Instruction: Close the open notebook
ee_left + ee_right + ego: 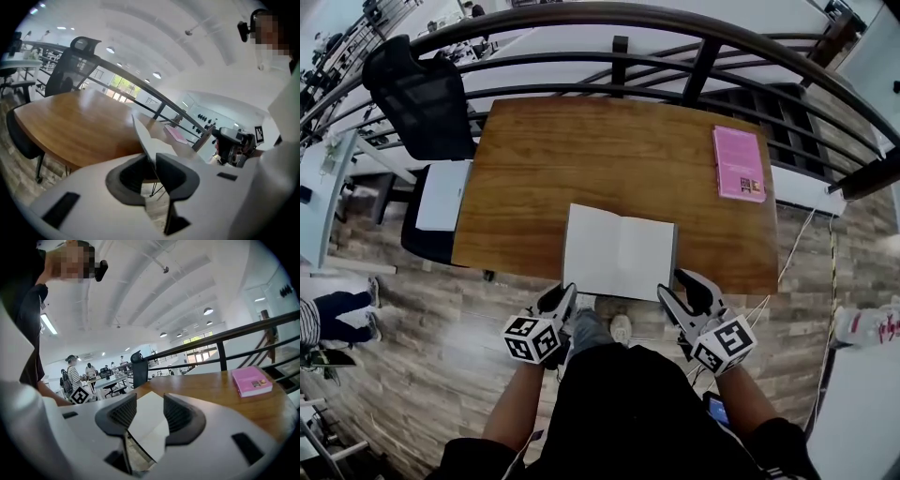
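Note:
The open notebook [619,253] lies with blank white pages on the wooden table [581,159], at its near edge. My left gripper [565,295] is at the notebook's near left corner. In the left gripper view its jaws [152,161] are shut on the left leaf [149,140], which stands tilted up off the table. My right gripper [675,284] is at the near right corner. In the right gripper view its jaws [150,405] stand open, with the white right page [146,427] below and between them, not pinched.
A pink book [738,162] lies closed at the table's far right, also seen as the pink book [251,379]. A black office chair [422,94] stands at the far left corner. A dark railing [675,47] runs behind the table. People work at desks far off.

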`<state>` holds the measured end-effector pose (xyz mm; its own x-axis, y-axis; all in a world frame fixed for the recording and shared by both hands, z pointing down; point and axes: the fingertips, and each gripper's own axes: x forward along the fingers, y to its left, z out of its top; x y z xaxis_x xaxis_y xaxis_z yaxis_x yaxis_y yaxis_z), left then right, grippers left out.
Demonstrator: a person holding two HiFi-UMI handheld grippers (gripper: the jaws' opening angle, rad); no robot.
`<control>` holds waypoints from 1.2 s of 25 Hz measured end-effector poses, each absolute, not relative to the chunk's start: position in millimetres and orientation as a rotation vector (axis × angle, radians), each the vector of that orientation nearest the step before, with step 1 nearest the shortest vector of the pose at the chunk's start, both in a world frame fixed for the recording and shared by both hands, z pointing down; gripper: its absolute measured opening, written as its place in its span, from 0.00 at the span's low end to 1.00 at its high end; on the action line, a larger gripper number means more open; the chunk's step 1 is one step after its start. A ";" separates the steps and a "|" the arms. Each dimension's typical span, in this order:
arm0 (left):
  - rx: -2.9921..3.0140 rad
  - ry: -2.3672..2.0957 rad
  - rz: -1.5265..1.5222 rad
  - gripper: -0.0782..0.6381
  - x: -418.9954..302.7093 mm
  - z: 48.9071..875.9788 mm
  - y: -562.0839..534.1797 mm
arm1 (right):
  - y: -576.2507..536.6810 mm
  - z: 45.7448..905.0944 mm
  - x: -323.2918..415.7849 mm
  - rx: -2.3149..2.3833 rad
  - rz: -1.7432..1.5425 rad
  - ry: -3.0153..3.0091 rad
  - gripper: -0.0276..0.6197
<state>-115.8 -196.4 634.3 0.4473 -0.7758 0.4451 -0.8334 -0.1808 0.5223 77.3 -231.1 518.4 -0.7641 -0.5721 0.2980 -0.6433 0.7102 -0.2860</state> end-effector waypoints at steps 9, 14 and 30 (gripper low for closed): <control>2.131 -1.278 0.157 0.21 -76.5 595.8 -197.0 | -222.3 501.9 106.9 1.080 0.525 -2.756 0.31; 2.214 -1.198 0.188 0.21 -47.8 584.8 -200.0 | -218.0 500.0 126.7 1.156 0.526 -2.749 0.31; 2.383 -0.792 -0.010 0.45 40.4 531.9 -195.0 | -201.7 483.0 169.3 1.320 0.483 -2.732 0.31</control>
